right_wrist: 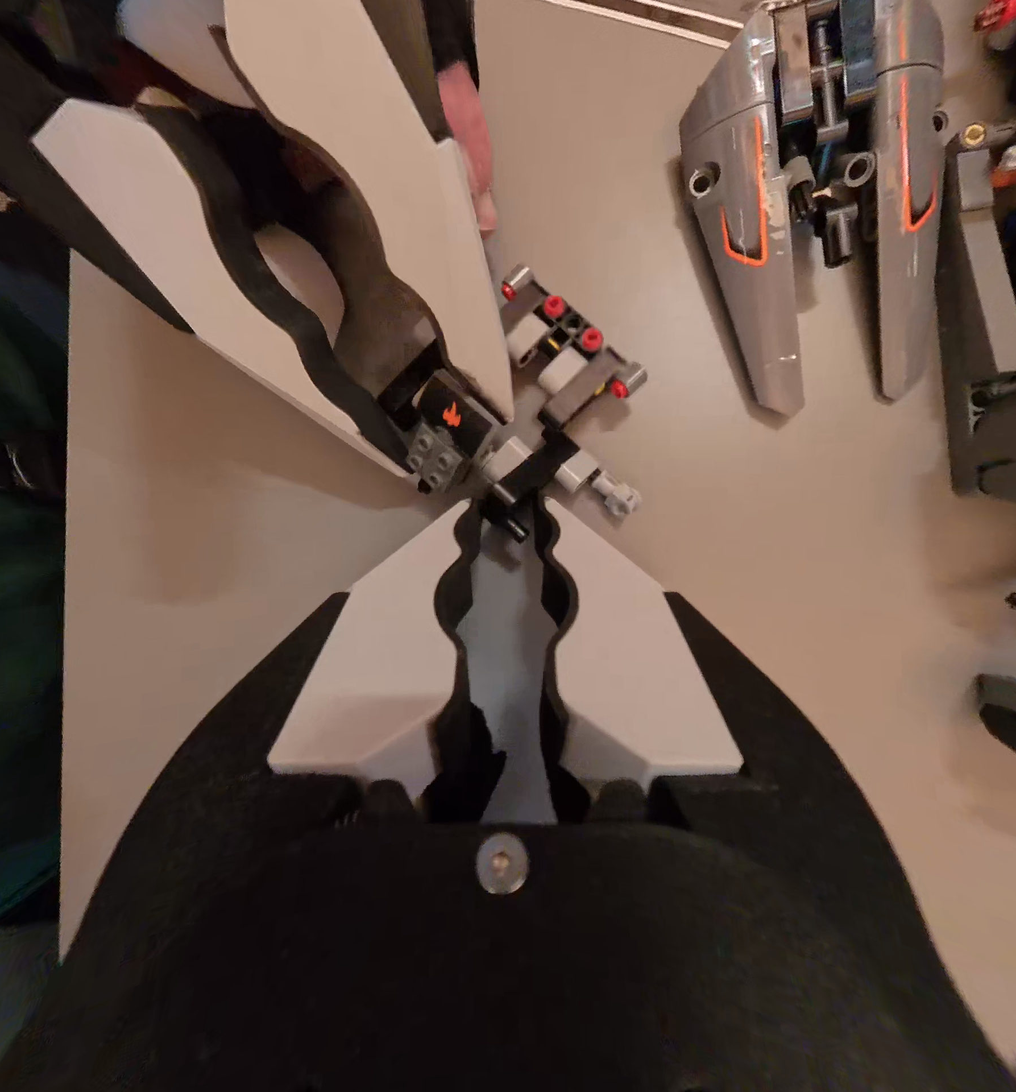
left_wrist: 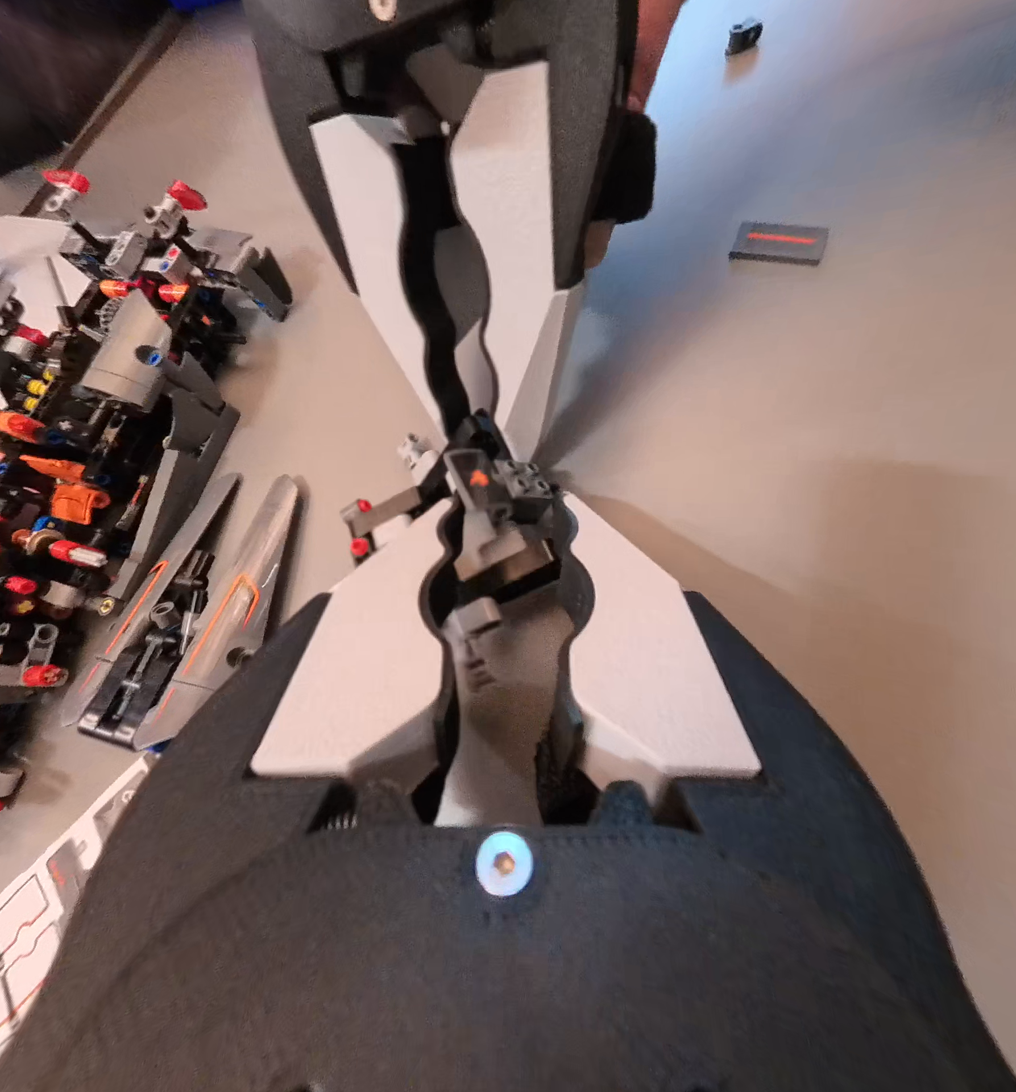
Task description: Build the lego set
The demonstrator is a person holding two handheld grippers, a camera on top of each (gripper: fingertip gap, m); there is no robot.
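Both claws meet at mid-frame on one small subassembly (right_wrist: 529,413) held above the desk (left_wrist: 789,413). The left claw (left_wrist: 496,549) is closed on its black-and-grey block end; the right claw (right_wrist: 502,520) is nipped nearly shut on a black pin at the other end. Looks like a joining step: next comes a steady squeeze, aligned. The big model (left_wrist: 68,425) waits at left. No containers visible.

Warm indoor light, soft shadows (edges smeared)
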